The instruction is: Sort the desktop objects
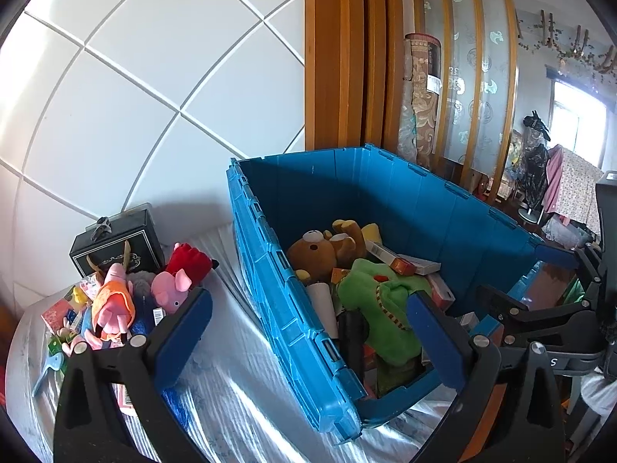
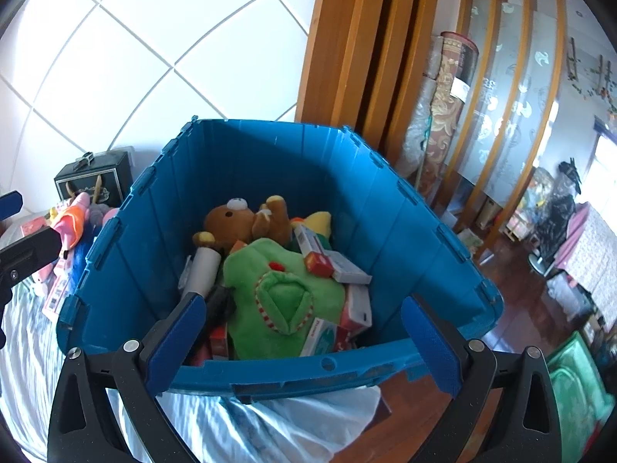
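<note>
- Both tools, our left tool (image 1: 308, 332) and right tool (image 2: 304, 332), gape wide and hold nothing.
- We see the blue crate (image 2: 385, 208) on the counter, already holding sorted toys.
- We judge the next pick comes from the toy pile (image 1: 115, 301) left of it.

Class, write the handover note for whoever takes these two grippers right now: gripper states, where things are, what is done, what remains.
Left gripper: open, empty, aimed between the pile and the crate.
Right gripper: open, empty, over the blue crate.
Done: brown bear, green plush and small boxes lie in the crate.
Left: pink pig plush, orange-clad plush and small items remain piled by the black box.
</note>
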Available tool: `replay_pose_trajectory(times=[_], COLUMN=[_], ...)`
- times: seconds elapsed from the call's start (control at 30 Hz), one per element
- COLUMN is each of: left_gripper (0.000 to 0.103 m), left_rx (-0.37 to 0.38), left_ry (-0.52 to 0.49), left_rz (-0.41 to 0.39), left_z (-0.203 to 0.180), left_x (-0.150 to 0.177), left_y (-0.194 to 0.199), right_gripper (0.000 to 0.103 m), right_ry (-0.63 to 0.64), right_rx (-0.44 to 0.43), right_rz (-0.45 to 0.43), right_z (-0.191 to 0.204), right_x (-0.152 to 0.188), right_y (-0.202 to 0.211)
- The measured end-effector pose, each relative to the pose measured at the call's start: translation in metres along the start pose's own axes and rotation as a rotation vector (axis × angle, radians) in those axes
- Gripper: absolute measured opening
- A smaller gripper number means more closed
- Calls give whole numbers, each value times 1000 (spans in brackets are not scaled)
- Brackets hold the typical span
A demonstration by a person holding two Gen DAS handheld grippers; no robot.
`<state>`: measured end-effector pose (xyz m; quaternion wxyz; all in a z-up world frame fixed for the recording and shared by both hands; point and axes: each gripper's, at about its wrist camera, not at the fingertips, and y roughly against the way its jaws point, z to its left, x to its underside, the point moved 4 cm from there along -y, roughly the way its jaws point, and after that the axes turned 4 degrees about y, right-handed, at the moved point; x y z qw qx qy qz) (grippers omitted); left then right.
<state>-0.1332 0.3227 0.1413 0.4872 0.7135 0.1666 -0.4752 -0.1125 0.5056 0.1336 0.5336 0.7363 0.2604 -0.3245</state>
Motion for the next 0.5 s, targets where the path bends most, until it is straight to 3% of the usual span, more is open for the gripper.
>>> replay_pose_trajectory(times=[0.5], left_gripper=[102], left_rx=[12], left_ry=[0], left_rz=[-23], left_z=[-4], left_x=[-3], left_y=[-1], right_gripper=[103], right_ry=[-2], right_rx=[6], right_rz=[-6], right_z=[-8], right_x=[-3], right_y=[-4])
